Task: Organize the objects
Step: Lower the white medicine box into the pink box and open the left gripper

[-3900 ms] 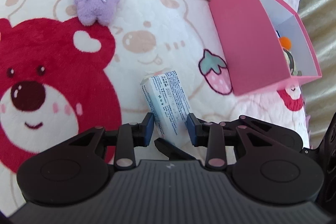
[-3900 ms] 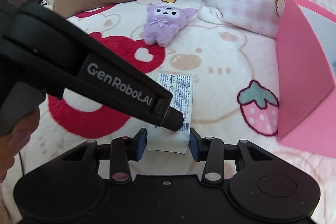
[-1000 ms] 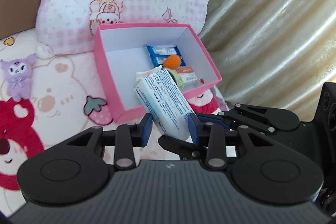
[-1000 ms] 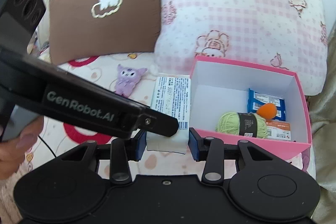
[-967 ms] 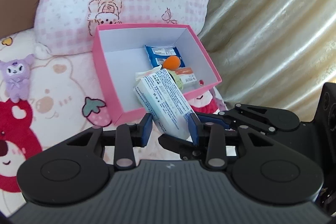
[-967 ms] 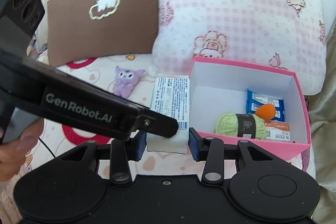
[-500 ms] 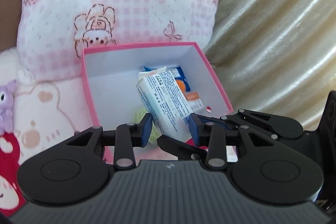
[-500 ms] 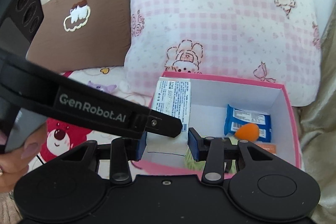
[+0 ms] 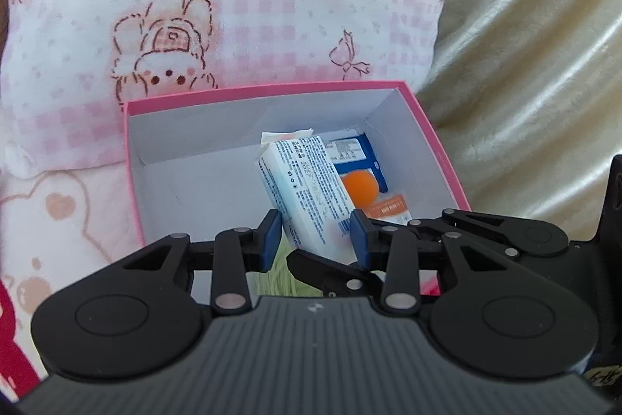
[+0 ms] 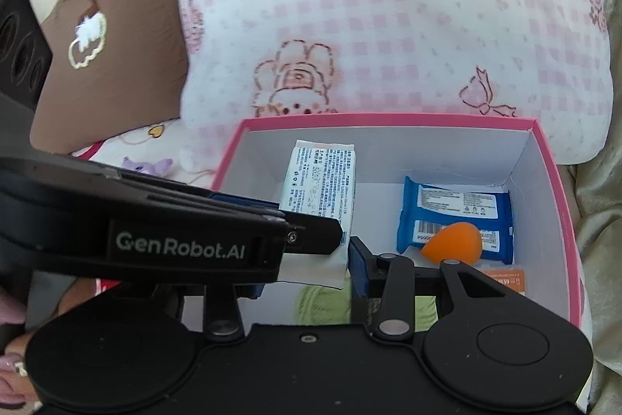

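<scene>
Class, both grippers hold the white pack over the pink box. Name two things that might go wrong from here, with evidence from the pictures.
1. The white pack, clamped by both the left gripper and the right gripper, may twist or drop unevenly if one lets go first.
2. It hangs over the green yarn and close to the orange ball in the pink box; it may land tilted on the yarn.

green yarn (image 10: 322, 302) mostly hidden behind right tool (image 10: 307, 263) (label unreadable); purple plush (image 10: 147, 166) half covered.
</scene>
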Demonstrator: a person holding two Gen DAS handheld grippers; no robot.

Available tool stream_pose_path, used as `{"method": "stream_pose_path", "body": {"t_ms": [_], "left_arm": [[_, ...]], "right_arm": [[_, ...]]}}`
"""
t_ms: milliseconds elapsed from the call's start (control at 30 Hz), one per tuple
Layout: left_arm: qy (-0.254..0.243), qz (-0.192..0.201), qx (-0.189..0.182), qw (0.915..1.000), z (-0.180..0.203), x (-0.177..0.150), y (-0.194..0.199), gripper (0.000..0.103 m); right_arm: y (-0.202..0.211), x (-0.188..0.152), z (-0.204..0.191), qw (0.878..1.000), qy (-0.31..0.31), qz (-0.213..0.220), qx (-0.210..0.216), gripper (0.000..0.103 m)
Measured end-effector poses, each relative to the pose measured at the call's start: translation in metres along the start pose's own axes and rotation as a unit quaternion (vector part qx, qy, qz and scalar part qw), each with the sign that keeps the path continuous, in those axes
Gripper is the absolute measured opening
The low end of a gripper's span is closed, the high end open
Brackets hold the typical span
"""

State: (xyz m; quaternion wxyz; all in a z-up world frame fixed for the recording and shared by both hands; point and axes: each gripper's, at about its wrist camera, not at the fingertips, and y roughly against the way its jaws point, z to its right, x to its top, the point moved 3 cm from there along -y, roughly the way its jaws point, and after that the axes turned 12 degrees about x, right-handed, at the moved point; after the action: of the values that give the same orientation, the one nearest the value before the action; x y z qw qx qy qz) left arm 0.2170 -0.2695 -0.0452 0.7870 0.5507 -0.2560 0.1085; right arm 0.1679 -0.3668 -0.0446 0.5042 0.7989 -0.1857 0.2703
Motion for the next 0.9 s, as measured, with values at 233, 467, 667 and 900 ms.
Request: {"method": "stream_pose_path", "body": {"t_ms": [233, 467, 667, 900], "left_arm": [[0.007, -0.021, 0.0, 0.9998, -0.003, 0.017, -0.034, 0.037], [0.011, -0.052, 0.004, 0.9986, -0.007, 0.024, -0.068, 0.037], [0.018, -0.07, 0.021, 0.9972, -0.013, 0.025, -0.088, 0.037], [0.038, -0.089, 0.028, 0.9949, -0.017, 0.024, -0.103, 0.037]], "right_arm": [[-0.022, 0.011, 0.024, 1.0, -0.012, -0.02, -0.006, 0.046], [-0.046, 0.013, 0.044, 0.998, -0.029, -0.053, -0.011, 0.046], [-0.066, 0.013, 0.052, 0.996, -0.041, -0.074, -0.009, 0.046], [-0.078, 0.012, 0.057, 0.995, -0.038, -0.095, -0.014, 0.046]]}}
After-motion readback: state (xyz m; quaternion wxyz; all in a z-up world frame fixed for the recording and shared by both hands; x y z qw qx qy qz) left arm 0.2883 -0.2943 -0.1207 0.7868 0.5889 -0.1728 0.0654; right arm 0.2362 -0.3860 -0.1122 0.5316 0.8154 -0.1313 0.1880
